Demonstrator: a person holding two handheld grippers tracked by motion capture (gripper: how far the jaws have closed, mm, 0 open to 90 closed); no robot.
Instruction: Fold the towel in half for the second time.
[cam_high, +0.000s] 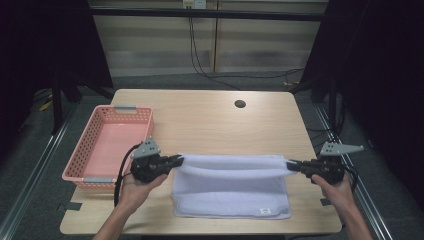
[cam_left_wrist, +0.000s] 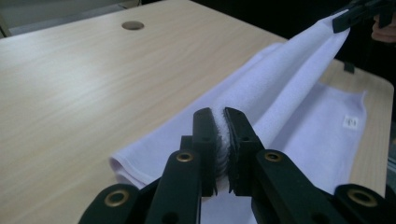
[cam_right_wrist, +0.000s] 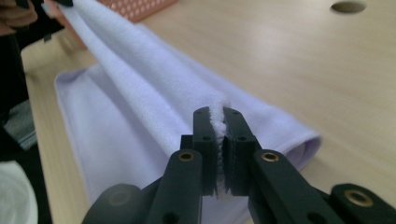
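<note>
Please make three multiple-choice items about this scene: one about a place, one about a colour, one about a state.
1. Where does the basket stand?
A. left part of the table
B. right part
C. on the floor

2. What colour is the towel?
A. green
B. white
C. black

3. How is the left gripper?
A. open above the towel
B. shut on the towel
C. shut on the basket

Key: 1 A, the high view shows it at the left edge; 2 B, the cloth is white; 3 B, its jaws pinch the towel's corner.

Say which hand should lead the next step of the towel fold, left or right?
Neither clearly: left tongs and right tongs each clamp one corner of the towel, its held edge stretched level between them above the lower layer. Probably both lower together toward the near edge.
</note>
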